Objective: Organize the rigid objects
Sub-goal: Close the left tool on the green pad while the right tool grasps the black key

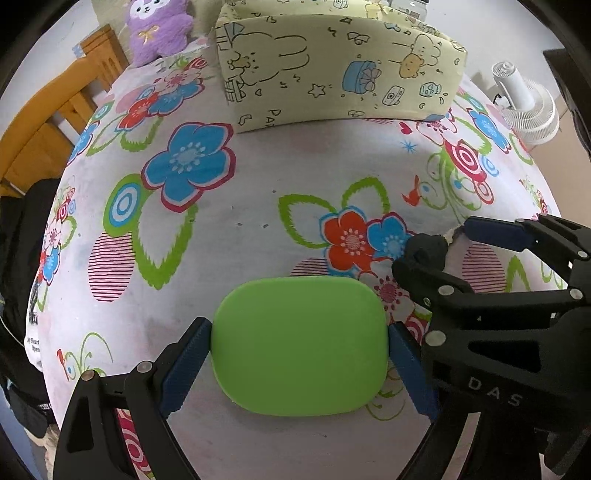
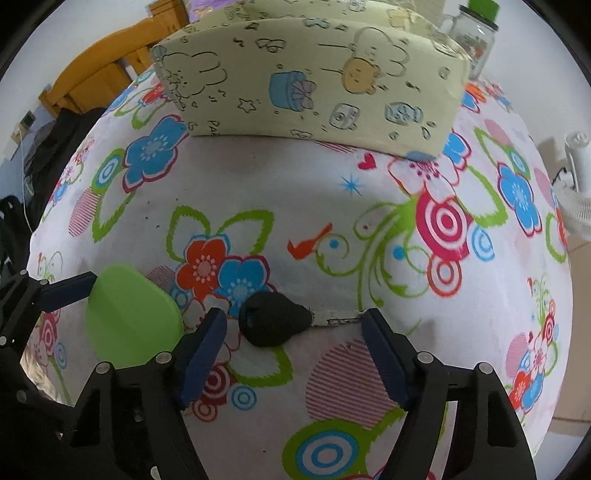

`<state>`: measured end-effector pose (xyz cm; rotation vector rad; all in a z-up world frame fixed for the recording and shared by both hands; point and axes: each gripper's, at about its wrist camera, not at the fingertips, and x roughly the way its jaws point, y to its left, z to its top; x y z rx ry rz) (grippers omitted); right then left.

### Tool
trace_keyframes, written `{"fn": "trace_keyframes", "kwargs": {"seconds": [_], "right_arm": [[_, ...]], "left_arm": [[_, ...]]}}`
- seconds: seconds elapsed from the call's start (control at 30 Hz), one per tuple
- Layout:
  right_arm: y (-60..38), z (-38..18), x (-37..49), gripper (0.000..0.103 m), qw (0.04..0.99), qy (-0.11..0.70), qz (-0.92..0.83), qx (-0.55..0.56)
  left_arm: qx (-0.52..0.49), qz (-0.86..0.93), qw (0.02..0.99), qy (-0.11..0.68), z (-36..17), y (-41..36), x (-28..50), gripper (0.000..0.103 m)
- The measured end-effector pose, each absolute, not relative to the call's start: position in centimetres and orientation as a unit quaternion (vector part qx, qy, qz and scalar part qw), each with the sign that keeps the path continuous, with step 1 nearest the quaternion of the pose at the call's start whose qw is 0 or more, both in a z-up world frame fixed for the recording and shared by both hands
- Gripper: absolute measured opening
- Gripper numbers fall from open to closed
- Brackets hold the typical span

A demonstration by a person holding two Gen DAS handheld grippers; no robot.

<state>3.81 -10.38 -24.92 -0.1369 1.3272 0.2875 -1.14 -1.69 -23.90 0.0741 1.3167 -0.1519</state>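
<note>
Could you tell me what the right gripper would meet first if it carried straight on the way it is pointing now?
Most likely the black object with a pale strip on the floral cloth: it lies between the right gripper's open fingers. Depth is hard to judge.

surface: floral sheet [image 1: 258, 229] | on it: yellow cartoon-print box [image 1: 332, 74], purple plush [image 1: 159, 29], black-headed tool [image 2: 273, 319]

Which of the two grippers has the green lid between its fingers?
The left gripper: green lid fills its span. The right gripper straddles the black object instead.
</note>
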Motion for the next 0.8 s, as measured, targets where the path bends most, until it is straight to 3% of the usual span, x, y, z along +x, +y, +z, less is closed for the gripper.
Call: {"fn": "trace_keyframes", "kwargs": {"seconds": [0.17,0.6,0.77,0.8], "right_arm": [[-10.3,-25.1,3.8,0.07,0.775,0.613,0.128,-0.084],[-12.5,-25.0,3.1,0.068,0.761,0.647,0.043,-0.016],[-10.8,-24.6,3.8,0.04,0.771,0.635,0.036,-0.024],[-10.3,-24.6,4.0,0.04,0.772,0.634,0.039,-0.021]], "left_arm": [[0.03,-0.077,0.785,0.615,-24.1,-1.4,-0.9,0.095],[0.04,-0.083,0.78,0.619,-24.2,-0.8,0.0,0.095],[0.048,-0.095,0.78,0.617,-23.8,-1.0,1.9,0.095],[0.053,-0.096,0.78,0.617,-23.8,-1.0,2.2,0.095]]}}
